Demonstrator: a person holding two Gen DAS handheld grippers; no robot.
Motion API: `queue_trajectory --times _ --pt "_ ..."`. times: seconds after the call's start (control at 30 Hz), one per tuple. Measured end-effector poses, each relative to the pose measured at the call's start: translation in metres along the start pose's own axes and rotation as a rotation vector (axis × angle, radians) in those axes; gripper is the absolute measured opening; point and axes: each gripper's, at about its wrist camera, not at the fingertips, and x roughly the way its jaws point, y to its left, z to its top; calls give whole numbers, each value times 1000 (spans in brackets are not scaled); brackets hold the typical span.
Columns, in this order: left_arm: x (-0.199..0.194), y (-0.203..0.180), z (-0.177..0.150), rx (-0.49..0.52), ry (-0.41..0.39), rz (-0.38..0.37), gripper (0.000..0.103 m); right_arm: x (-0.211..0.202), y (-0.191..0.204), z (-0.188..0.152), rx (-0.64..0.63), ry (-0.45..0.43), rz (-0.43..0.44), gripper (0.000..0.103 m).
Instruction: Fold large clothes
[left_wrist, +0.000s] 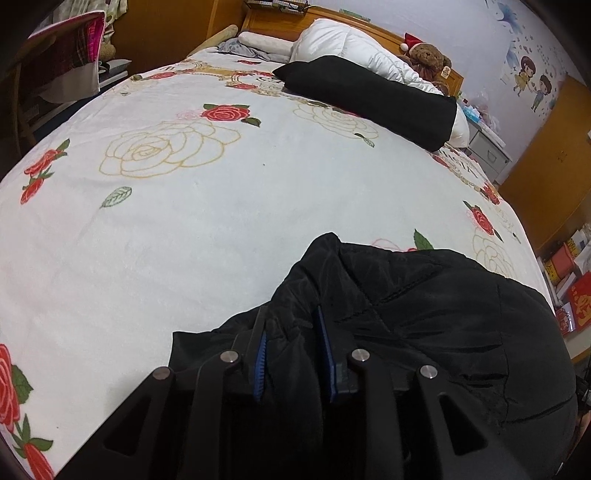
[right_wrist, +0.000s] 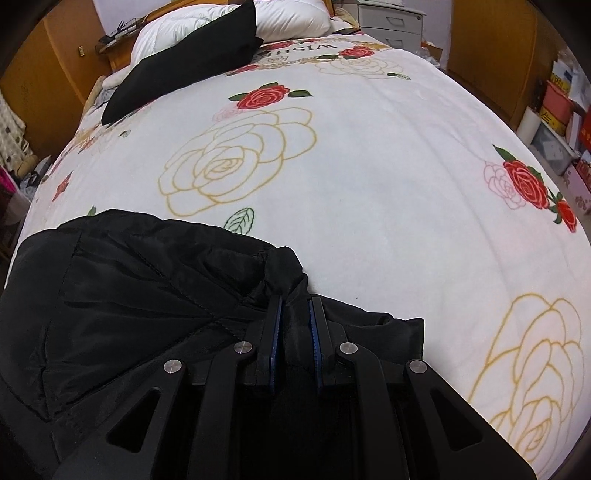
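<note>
Garment: a black padded jacket (left_wrist: 424, 332) lies bunched at the near edge of the bed, at about 5 o'clock in the left wrist view and 8 o'clock in the right wrist view (right_wrist: 122, 302).

Bed cover: a white blanket with a rose print (left_wrist: 229, 206) spreads from the jacket toward 12 o'clock; the jacket rests on it.

Left gripper: the left gripper (left_wrist: 291, 332) has its blue pads pressed on a thick ridge of jacket cloth, the jaws held fairly wide by the bulk between them.

Right gripper: the right gripper (right_wrist: 295, 314) pinches a narrower pleat of the same jacket just below a puckered peak of cloth, jaws near together.

Feel: judged soft, puffy and light for its size; the smooth, slightly shiny shell looks slippery, so a thin pinch may slide out.

Stiffness: none to speak of; it will sag between the two holds and trap air.

Where to hold: judged best at stitched seams or hems, where the layers are thick; the visible seam lines run toward 2 o'clock in the left view.

Other items: a long black cushion (left_wrist: 373, 99) and a white duvet (left_wrist: 354, 48) lie at 12 to 1 o'clock, well apart from the jacket.

Unclear: which part of the jacket each gripper holds cannot be told.
</note>
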Motion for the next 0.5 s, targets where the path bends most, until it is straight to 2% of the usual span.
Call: queue_trajectory --times 0.23,0.27,0.3,0.37,0.43,0.5 --pt "3 -2 1 4 6 21 32 3 1 1 3 -8 -1 15" --pt "0 -3 3 6 12 32 35 -1 0 2 8 -10 4 18" --pt "-4 -3 6 5 19 49 43 -8 -2 5 17 -13 9 20" --pt "-14 -2 13 -3 28 77 50 -20 -6 7 30 -15 1 37" --pt "-28 2 20 -23 26 72 50 -45 -10 11 45 -66 -14 44" --pt "-45 4 28 -42 6 75 50 -72 -8 16 37 -127 1 44"
